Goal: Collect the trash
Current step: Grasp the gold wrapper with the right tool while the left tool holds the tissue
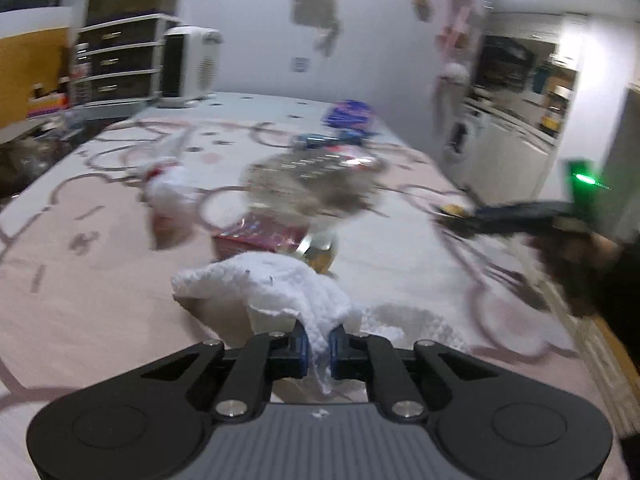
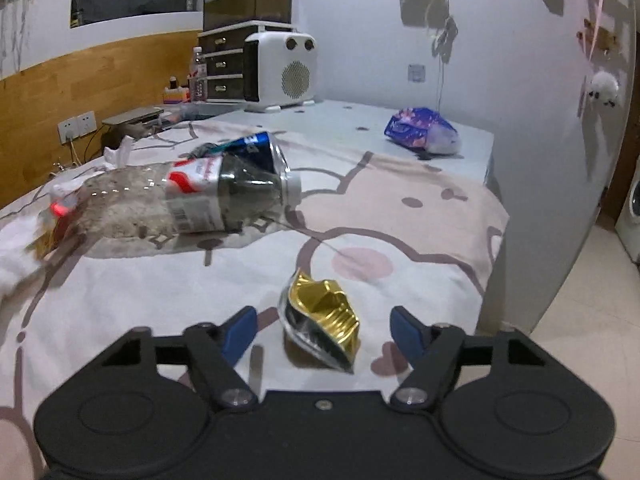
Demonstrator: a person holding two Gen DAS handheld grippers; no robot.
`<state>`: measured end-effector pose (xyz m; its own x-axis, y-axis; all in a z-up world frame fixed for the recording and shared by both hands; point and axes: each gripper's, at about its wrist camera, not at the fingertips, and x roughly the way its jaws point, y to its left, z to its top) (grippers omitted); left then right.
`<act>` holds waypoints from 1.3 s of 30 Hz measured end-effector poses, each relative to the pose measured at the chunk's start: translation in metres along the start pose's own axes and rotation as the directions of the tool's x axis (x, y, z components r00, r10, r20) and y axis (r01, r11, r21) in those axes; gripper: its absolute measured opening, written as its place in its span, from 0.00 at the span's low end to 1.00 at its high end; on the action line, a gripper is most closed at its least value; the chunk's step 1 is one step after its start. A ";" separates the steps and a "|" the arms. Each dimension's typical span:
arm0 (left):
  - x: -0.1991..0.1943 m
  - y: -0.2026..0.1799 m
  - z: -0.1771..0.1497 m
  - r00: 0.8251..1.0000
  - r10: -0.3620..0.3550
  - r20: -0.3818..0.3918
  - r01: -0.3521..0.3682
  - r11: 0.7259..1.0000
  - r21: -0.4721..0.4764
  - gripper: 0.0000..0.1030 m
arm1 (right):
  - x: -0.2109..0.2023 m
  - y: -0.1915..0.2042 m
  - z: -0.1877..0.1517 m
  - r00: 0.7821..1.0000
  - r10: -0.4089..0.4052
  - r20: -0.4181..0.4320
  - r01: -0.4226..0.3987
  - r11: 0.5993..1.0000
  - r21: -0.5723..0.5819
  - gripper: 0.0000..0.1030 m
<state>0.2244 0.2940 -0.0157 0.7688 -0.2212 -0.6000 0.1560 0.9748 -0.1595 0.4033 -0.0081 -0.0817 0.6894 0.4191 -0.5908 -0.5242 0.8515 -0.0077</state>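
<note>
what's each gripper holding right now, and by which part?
Left gripper: shut on the white tissue, pinching its near hanging corner. Right gripper: holds nothing; the gold wrapper lies between its open jaws, untouched.

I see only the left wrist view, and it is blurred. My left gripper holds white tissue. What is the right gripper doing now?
Observer: The right gripper is open, with a crumpled gold wrapper lying between its fingers, not pinched yet.
Operator: What is the grey blur at the middle of the bed?
Observer: A clear plastic bottle lying on its side, with a red and white label.
Operator: And the blue thing far behind it?
Observer: A blue and purple packet lying near the far right corner of the bed, apart from the bottle.
</note>
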 end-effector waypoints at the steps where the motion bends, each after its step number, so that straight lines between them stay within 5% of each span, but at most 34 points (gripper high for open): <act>1: -0.003 -0.009 -0.002 1.000 -0.024 -0.004 0.024 1.000 0.012 0.10 | 0.003 -0.001 0.000 1.000 0.007 0.000 -0.007 1.000 0.000 0.57; 4: -0.012 -0.033 -0.009 0.996 -0.091 -0.008 0.091 0.995 0.049 0.10 | 0.010 0.001 0.001 1.000 0.018 0.001 -0.018 1.000 -0.016 0.46; 10: -0.019 -0.069 -0.015 0.991 -0.130 0.005 0.129 0.986 0.101 0.10 | 0.001 0.016 -0.001 1.000 0.024 -0.010 -0.024 1.000 -0.008 0.45; 19: -0.006 -0.092 -0.019 0.998 -0.058 -0.013 0.058 0.997 0.049 0.10 | -0.070 0.050 -0.034 0.998 0.027 -0.052 -0.025 0.999 0.024 0.45; 39: -0.038 -0.159 -0.042 0.988 0.124 0.086 -0.124 0.992 -0.014 0.10 | -0.210 0.059 -0.096 0.998 -0.020 0.053 0.015 0.996 0.088 0.45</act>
<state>0.1442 0.1458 -0.0004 0.8328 -0.0948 -0.5454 0.0512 0.9942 -0.0947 0.1795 -0.0766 -0.0356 0.7254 0.4181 -0.5468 -0.4677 0.8822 0.0540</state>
